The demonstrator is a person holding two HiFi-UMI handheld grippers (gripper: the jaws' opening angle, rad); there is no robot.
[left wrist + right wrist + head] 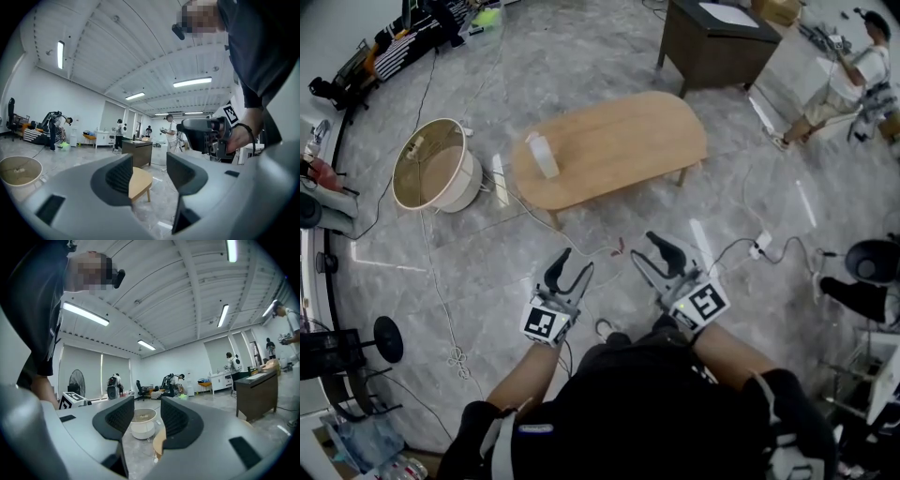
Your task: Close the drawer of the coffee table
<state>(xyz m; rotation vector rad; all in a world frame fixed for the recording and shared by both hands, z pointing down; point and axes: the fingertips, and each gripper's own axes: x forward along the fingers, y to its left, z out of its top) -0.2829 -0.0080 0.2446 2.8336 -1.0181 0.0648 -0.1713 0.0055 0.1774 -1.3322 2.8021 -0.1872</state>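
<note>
The oval coffee table (609, 150), topped in smooth pale wood, is seen at upper centre of the head view on a grey marbled floor (581, 47); its drawer cannot be made out. At lower centre, the left gripper (571, 269) and the right gripper (663, 253) are held with ribbed black jaws parted, nothing gripped.

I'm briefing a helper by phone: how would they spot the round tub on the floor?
Find the light wooden coffee table in the middle of the grey floor. Off its left end in the head view stands the round tub. It alone is white-walled, open-topped and circular.
</note>
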